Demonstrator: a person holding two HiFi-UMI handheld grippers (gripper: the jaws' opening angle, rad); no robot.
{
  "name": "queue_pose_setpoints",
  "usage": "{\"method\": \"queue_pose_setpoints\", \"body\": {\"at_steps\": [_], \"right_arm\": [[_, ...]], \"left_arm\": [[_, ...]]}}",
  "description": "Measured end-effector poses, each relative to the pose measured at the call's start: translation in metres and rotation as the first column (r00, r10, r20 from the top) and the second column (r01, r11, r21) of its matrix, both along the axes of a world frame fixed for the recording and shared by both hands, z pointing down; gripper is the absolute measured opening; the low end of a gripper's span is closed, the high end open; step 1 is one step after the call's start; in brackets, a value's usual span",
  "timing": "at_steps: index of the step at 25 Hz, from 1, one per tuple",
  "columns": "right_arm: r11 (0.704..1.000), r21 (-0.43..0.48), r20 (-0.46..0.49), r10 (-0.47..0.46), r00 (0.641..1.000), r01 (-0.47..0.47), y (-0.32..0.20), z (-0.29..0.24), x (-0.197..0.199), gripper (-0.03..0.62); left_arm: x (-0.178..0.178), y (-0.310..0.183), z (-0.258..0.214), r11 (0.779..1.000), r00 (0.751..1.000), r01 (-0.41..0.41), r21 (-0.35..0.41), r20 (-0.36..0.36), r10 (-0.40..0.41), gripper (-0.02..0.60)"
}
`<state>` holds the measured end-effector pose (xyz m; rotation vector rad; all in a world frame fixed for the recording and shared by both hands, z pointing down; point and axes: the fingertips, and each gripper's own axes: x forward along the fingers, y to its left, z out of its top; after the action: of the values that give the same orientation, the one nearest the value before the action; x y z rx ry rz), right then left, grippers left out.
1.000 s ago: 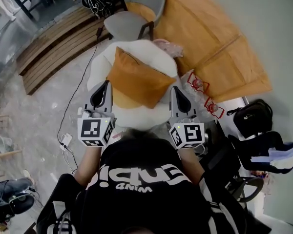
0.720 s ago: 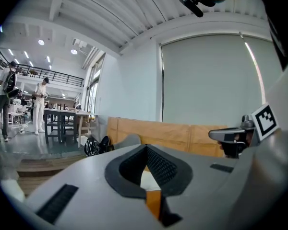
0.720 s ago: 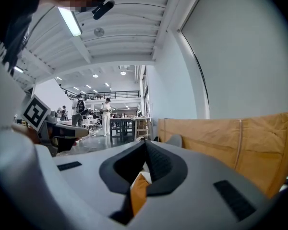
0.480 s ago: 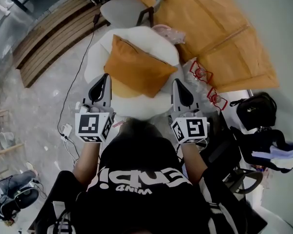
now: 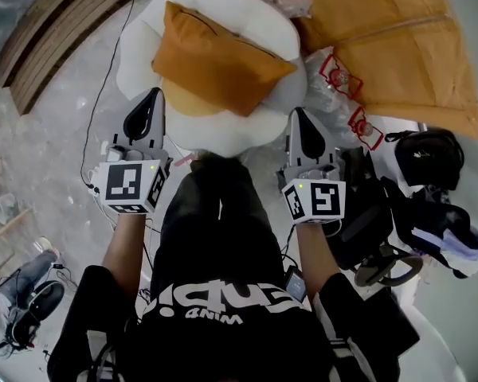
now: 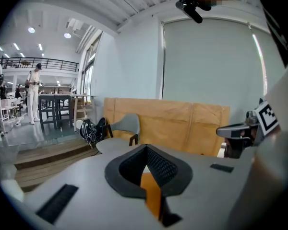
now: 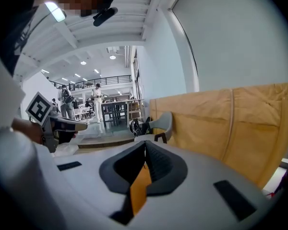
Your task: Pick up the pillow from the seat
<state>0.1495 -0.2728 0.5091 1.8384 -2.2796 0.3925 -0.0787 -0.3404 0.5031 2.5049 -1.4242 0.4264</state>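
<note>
Pillow [image 5: 215, 62] lay on the seat [image 5: 135, 42], long axis far-left to near-right; left gripper [image 5: 153, 102] and right gripper [image 5: 299, 119] jaws closed, empty.

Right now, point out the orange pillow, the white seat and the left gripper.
orange pillow [image 5: 219, 66], head view, its middle.
white seat [image 5: 223, 138], head view, bare front rim.
left gripper [image 5: 154, 95], head view, between its closed fingertips.

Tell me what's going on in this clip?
A person stands over a white seat with an orange pillow lying on it, a gripper in each hand. The left gripper and right gripper are both shut and empty, pointing toward the seat at either side of its near edge. Neither touches the pillow yet.
</note>
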Motion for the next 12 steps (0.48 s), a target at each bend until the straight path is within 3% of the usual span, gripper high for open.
{"method": "queue_pose_setpoints", "body": {"at_steps": [5, 12], "right_arm": [[0.998, -0.054, 0.011, 0.007, 1.000, -0.007, 0.008, 0.041, -0.008, 0.021], [0.996, -0.086, 0.018, 0.029, 0.999, -0.028, 0.004, 0.067, -0.010, 0.021]], "left_arm": [[-0.004, 0.002, 0.045, 0.999, 1.000, 0.000, -0.052, 0.017, 0.001, 0.009], [-0.007, -0.001, 0.067, 0.998, 1.000, -0.017, -0.068, -0.008, 0.017, 0.009]]}}
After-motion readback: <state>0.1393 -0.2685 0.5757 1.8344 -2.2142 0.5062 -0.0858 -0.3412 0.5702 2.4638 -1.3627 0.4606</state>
